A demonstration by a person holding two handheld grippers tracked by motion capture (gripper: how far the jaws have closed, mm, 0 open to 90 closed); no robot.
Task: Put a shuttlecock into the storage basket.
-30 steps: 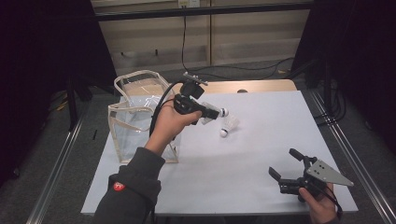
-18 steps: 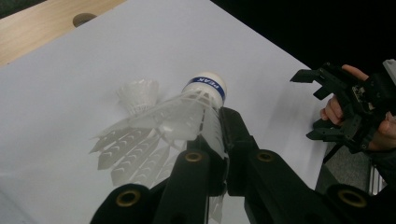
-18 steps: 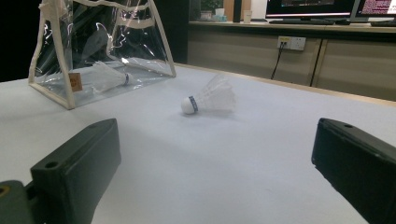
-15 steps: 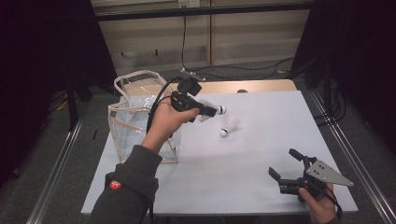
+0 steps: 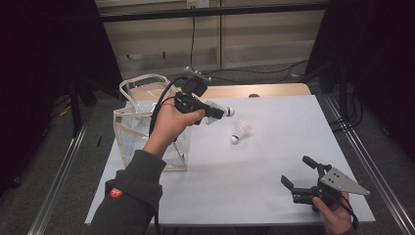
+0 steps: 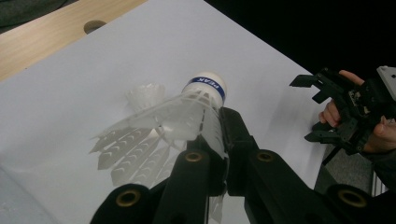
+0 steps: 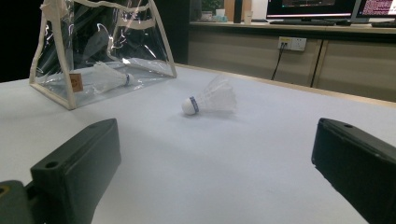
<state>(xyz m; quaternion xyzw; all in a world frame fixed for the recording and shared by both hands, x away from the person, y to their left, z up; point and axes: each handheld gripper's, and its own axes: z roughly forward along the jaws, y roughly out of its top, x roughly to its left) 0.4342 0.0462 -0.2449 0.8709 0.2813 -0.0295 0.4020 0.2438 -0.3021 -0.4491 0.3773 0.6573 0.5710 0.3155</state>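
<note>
My left gripper (image 5: 219,111) hangs above the white table, just right of a clear plastic bag (image 5: 142,127), and is shut on a white shuttlecock (image 5: 228,111). In the left gripper view the jaws pinch its feather skirt and the blue-banded cork (image 6: 205,86) points away. A second shuttlecock (image 5: 240,131) lies on its side on the table below it, also seen as the loose shuttlecock (image 7: 210,99). A third shuttlecock (image 7: 109,77) lies inside the bag (image 7: 100,42). My right gripper (image 5: 299,172) rests open near the front right edge, nothing between its jaws.
The white table sheet (image 5: 254,186) stretches between the bag and the right gripper. A wooden strip (image 5: 274,90) with a hole runs along the far edge. Metal rails flank the table; dark curtains and cables stand behind.
The left gripper with its shuttlecock has drifted slightly up and left toward the bag. The right gripper and the loose shuttlecock have stayed put.
</note>
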